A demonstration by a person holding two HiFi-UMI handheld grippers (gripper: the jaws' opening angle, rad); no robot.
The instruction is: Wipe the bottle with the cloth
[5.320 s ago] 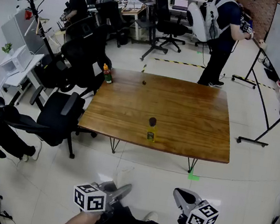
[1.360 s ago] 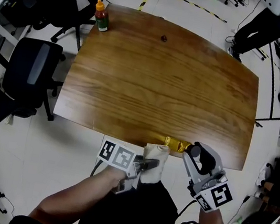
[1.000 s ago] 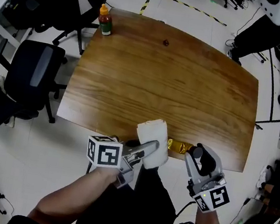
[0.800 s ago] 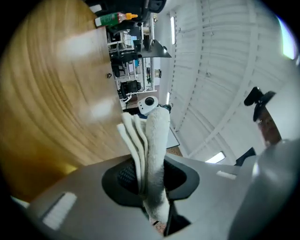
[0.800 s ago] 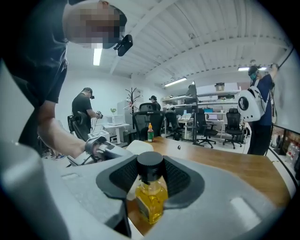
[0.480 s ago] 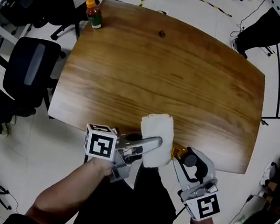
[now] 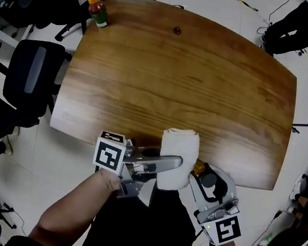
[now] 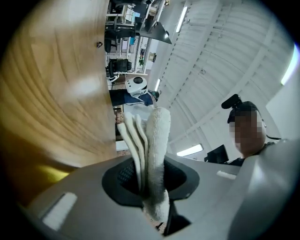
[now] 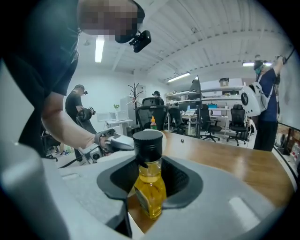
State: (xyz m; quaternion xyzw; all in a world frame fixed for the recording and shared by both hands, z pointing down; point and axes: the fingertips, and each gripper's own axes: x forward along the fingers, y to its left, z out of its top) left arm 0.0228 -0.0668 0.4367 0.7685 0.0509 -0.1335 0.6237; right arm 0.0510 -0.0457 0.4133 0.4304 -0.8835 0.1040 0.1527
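Note:
A small bottle (image 9: 150,185) of yellow liquid with a black cap stands between my right gripper's (image 9: 149,197) jaws, which are closing on it. In the head view only a gold bit of the bottle (image 7: 198,168) shows at the table's near edge, beside the right gripper (image 7: 206,178). My left gripper (image 7: 177,163) is shut on a folded white cloth (image 7: 178,155). The cloth (image 8: 152,150) sticks out past its jaws and lies against the bottle's left side, hiding most of it.
The wooden table (image 7: 178,83) carries a sauce bottle with an orange cap (image 7: 97,9) at its far left corner and a small dark object (image 7: 176,30) near the far edge. Black office chairs (image 7: 31,72) stand to the left. A person stands beyond the far right corner.
My left gripper has carried the cloth to the right until it lies against the bottle. The right gripper has kept the bottle at the table's near edge.

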